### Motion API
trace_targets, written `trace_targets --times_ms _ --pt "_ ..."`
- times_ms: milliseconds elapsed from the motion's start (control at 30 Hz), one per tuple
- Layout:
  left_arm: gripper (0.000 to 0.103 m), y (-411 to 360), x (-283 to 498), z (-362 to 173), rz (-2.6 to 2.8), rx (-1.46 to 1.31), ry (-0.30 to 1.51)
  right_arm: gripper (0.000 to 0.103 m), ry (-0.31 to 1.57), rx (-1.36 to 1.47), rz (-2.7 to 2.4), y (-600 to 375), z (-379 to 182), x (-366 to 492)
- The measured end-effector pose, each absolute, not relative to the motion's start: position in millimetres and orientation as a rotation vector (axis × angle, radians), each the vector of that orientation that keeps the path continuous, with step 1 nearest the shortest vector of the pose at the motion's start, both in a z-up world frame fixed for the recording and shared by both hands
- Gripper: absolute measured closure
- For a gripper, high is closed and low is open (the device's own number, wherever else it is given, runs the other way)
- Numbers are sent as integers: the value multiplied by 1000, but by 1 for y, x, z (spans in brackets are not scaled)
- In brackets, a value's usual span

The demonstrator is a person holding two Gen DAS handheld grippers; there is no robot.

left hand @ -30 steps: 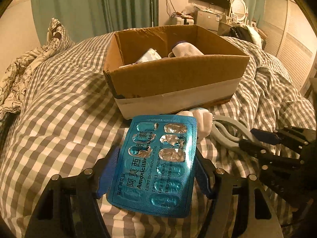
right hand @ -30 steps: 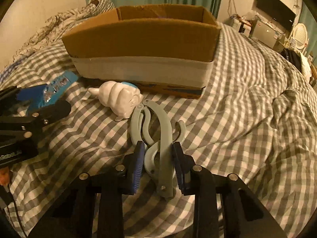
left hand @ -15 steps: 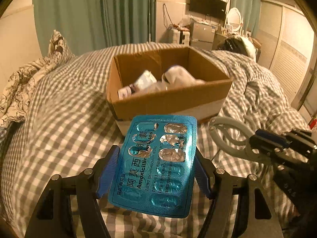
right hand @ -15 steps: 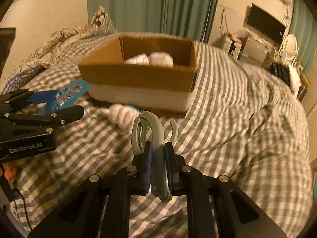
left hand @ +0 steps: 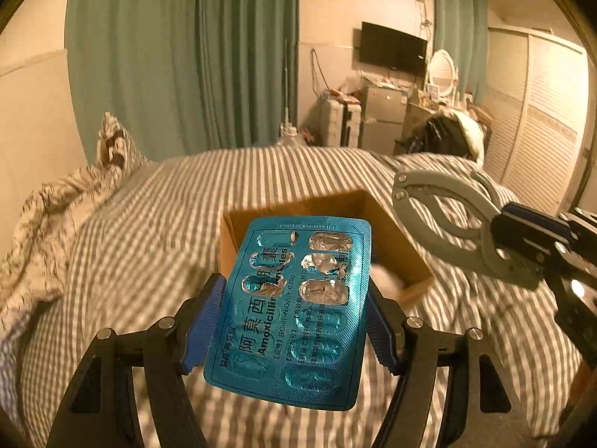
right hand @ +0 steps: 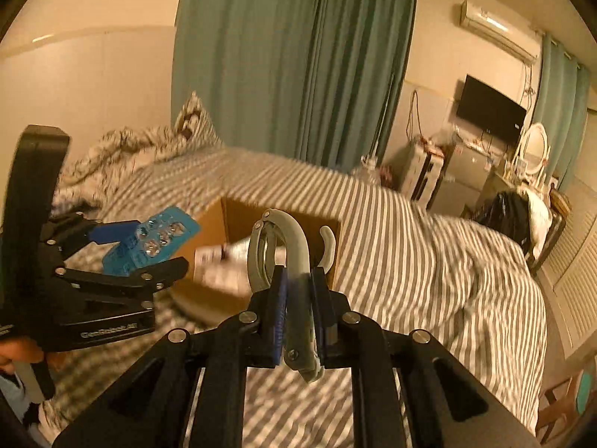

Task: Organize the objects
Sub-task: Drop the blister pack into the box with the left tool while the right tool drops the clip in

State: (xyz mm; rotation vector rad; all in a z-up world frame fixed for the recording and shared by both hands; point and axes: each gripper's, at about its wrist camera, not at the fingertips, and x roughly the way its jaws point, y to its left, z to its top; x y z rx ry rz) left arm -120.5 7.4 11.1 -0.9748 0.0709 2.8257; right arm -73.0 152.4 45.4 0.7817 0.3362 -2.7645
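Left gripper (left hand: 294,321), left wrist view: blue-padded fingers (left hand: 203,324) closed against the two long edges of a blue blister pack (left hand: 294,310), which is held flat and tilted up, printed foil side to the camera. Several upper pockets of the pack are burst open; the lower ones look intact. Pack sits above the near wall of an open cardboard box (left hand: 395,239) resting on a grey-and-white checked duvet (left hand: 149,231). Something white (left hand: 388,280) shows in the box; blurred, cannot be identified. Right gripper (left hand: 522,231) enters from the right edge, clamped on a grey hinged clamp-like tool (left hand: 444,216) held above the right side of the box. Background: green curtains (left hand: 179,59), wall-mounted television (left hand: 393,54), louvred wardrobe doors (left hand: 537,119).

Right gripper (right hand: 296,298), right wrist view: fingers (right hand: 278,306) drawn nearly together, gripping the grey tool (right hand: 287,254) by its handle end; curved jaws of the tool point up and away, over the cardboard box (right hand: 242,216). Pale contents in the box (right hand: 220,261), blurred. Left gripper (right hand: 123,246) at left, level with the box's near-left corner, carrying the blister pack (right hand: 149,242) edge-on. Duvet (right hand: 429,246) streaked by motion blur. Patterned pillow (right hand: 194,119) at the far end of the bed. Air conditioner (right hand: 496,30) high on the wall.
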Motion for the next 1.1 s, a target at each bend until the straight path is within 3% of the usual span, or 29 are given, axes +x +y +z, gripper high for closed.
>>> trace_targets --times_ms 233,533,667,733,800,1100 --pt "31 4 -176 2 2851 -1028 59 91 352 773 -2749 132 54 -133" --pt "27 -1 -222 -45 2775 -1131 62 90 323 886 -2712 118 12 -198" --pt "3 -1 -227 -51 2787 -1120 77 90 299 895 -2699 120 -1 -206" --pt "1 -2 -225 -49 2805 -1093 83 81 300 899 -2706 121 -2 -208" --pt "1 -4 -225 -45 2810 -1100 82 45 286 887 -2731 126 1 -204" --pt "0 -15 -176 12 2909 -975 75 26 187 749 -2807 155 58 -149"
